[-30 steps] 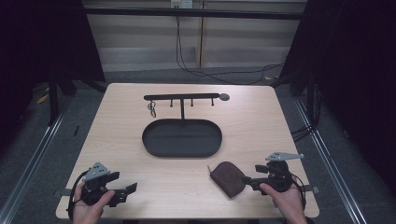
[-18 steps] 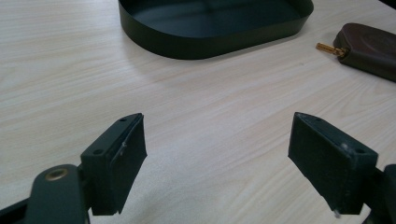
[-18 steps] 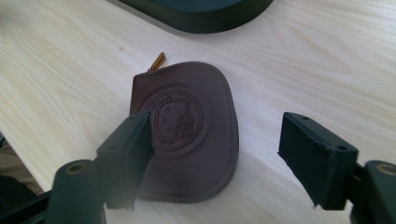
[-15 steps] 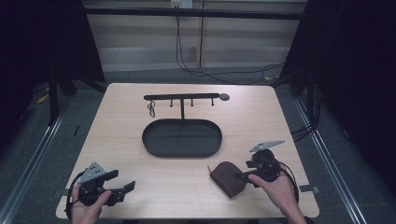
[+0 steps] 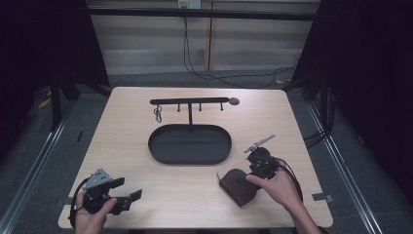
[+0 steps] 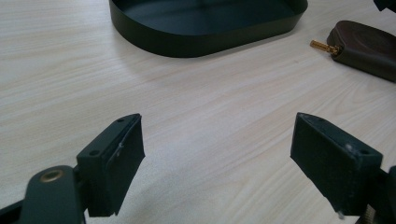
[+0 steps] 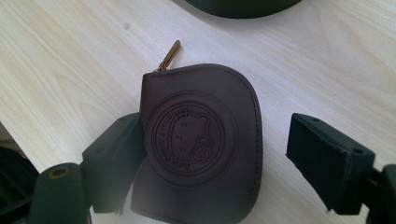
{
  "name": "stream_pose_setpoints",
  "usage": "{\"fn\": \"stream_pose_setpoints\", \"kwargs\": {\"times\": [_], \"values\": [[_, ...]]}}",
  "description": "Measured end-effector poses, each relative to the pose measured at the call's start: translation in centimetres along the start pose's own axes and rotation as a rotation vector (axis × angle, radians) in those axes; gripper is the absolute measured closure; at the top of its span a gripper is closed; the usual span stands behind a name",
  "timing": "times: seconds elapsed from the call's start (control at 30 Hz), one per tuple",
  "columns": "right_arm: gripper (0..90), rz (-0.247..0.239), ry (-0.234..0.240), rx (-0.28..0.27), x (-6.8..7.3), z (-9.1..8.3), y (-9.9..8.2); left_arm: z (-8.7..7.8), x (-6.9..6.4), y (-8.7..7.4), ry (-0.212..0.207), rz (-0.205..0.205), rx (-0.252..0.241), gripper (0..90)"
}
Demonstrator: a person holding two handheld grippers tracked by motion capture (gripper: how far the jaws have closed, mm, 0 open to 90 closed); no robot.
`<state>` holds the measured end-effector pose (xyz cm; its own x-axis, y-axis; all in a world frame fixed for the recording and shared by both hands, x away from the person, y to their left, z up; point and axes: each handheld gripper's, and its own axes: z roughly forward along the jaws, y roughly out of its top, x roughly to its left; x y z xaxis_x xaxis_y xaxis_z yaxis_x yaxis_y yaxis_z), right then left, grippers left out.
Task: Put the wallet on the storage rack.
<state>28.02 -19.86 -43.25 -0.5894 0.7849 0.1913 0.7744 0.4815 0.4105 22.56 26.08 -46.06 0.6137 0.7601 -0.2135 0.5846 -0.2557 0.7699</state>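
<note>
here the right gripper [image 5: 253, 171] hangs over a brown pouch [image 5: 237, 186] near the table's [image 5: 292, 117] front right, its jaws spread wide. in the right gripper view one jaw sits at the pouch's [image 7: 198, 144] edge while the other stands apart from it over bare wood; whether the near jaw touches the leather i cannot tell. the pouch lies flat, a round embossed emblem on top and a gold zip pull [image 7: 169, 55] sticking out toward the tray [image 7: 243, 7]. the left gripper [image 5: 124, 192] rests at the front left corner, held in the left hand [image 5: 90, 217], jaws released and gaping, nothing between them. its own view looks across bare wood to the tray [image 6: 205, 32] and the pouch [image 6: 364, 49] beyond. the black oval tray [image 5: 190, 144] sits mid-table, and behind it stands a rack [image 5: 190, 101] with a clip [image 5: 158, 115] hanging from one peg.
</note>
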Motion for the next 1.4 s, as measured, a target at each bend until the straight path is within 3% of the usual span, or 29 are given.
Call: {"fn": "stream_pose_setpoints", "kwargs": {"times": [0.37, 0.7, 0.87, 1.13, 1.33, 1.4], "values": [[18.1, -0.02, -0.004, 0.16, 0.2, 1.2, 2.2, 0.1, 0.1, 0.0, -0.008, -0.008, 0.0, 17.2], [18.1, -0.02, -0.013, 0.281, 0.1, 3.2, 2.6, 0.1, 0.1, 0.0, -0.012, -0.017, 0.004, 17.2], [16.2, -0.012, -0.005, 0.303, -0.1, 3.9, 2.6, 0.2, 0.2, 0.0, -0.017, -0.011, 0.023, 17.2], [15.1, 0.047, 0.038, 0.333, -0.9, 4.5, 2.6, 0.3, 0.2, 0.0, -0.018, -0.02, 0.022, 17.2], [21.7, 0.082, 0.117, 0.336, -1.7, 4.6, 2.5, 0.2, 0.4, 0.0, -0.004, -0.03, 0.025, 18.5], [22.0, 0.086, 0.123, 0.341, -1.8, 4.7, 2.5, 0.2, 0.4, 0.0, -0.007, -0.027, 0.028, 18.5]]}}
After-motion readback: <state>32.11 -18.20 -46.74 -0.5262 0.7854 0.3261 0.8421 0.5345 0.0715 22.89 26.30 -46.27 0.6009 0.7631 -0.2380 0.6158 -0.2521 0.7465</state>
